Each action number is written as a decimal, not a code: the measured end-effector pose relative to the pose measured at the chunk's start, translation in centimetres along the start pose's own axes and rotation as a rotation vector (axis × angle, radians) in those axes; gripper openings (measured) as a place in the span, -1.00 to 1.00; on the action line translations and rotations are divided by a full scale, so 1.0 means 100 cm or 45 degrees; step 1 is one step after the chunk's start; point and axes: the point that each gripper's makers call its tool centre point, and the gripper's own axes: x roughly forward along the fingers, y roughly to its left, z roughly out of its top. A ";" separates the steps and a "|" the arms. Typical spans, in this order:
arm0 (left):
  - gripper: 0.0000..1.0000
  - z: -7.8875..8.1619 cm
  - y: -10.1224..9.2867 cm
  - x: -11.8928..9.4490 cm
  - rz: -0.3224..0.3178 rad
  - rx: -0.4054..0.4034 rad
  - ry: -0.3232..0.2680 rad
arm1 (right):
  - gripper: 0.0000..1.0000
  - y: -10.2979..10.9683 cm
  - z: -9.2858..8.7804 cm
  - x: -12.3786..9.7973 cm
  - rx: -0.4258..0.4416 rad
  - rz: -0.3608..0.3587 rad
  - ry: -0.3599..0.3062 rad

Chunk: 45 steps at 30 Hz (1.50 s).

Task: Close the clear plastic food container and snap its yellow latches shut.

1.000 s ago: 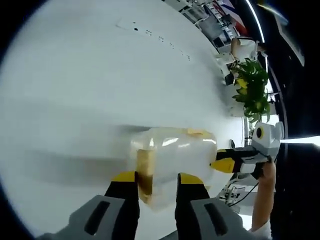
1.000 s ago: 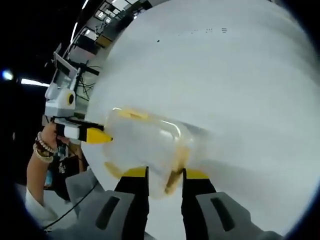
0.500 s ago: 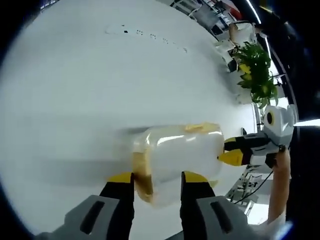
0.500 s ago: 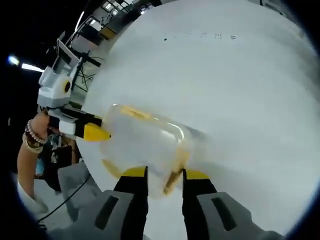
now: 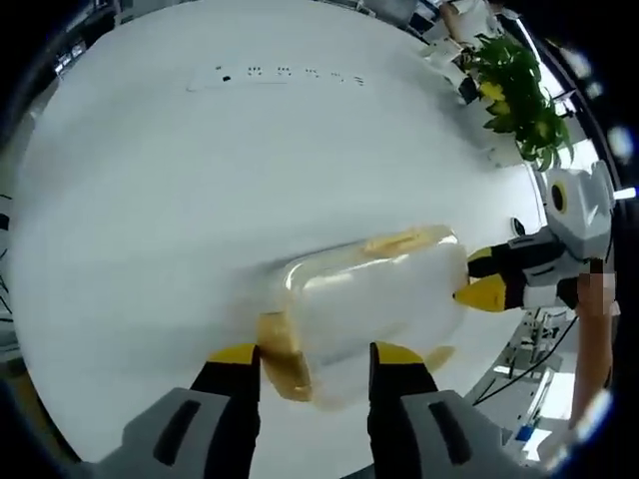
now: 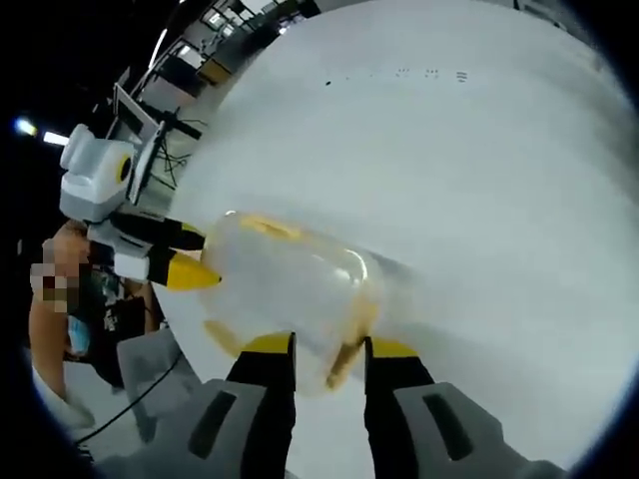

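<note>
A: What's the biggest thing here?

B: The white surface [image 5: 200, 170], broad and bare apart from a row of small dark marks [image 5: 280, 73] near its far edge, too small to read. The leafy plant [image 5: 514, 75] sits past the surface's edge, partly cut off by the round picture.

A: And the container?

B: The clear plastic container [image 5: 369, 299] lies on the surface between the two sets of tongs. It's blurred and washed out, so I can't make out whether the lid is fully seated. In the right gripper view the same box [image 6: 290, 289] is just as hazy.

A: The latches?

B: One yellow latch [image 5: 283, 354] shows at the near end in the left gripper view, between the jaws, its lower part hidden. Another yellowish patch [image 5: 399, 242] runs along the far upper edge. In the right gripper view a latch [image 6: 344, 354] sits between those jaws. Whether any is snapped shut, I can't tell.

A: The tongs?

B: The left tongs [image 5: 313, 359] stand parted around the near end of the box; the yellow tips flank it. The right tongs [image 6: 329, 349] are likewise spread at their end. Neither is clearly clamped on anything. Each also appears in the other's view, yellow tip touching or just beside the container's far end.
</note>
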 end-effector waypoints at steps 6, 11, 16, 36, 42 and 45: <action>0.44 -0.004 0.018 -0.001 0.186 0.123 0.037 | -0.57 0.001 0.002 -0.001 -0.006 0.003 -0.006; -0.24 -0.009 -0.013 0.003 0.001 0.061 0.077 | -0.57 0.003 0.005 0.000 -0.037 -0.008 -0.002; -0.27 -0.009 -0.011 0.002 0.041 0.083 0.069 | -0.57 0.002 0.008 0.001 -0.047 -0.015 -0.005; -0.54 -0.006 -0.013 0.000 -0.023 -0.076 -0.006 | -0.60 0.001 0.007 0.005 0.104 0.026 -0.018; -0.47 -0.003 -0.016 -0.004 -0.050 0.063 -0.120 | -0.58 0.002 0.006 0.005 0.093 0.044 -0.039; -0.44 -0.003 -0.019 -0.007 -0.049 0.270 -0.175 | -0.59 0.002 0.009 0.001 0.044 0.000 -0.044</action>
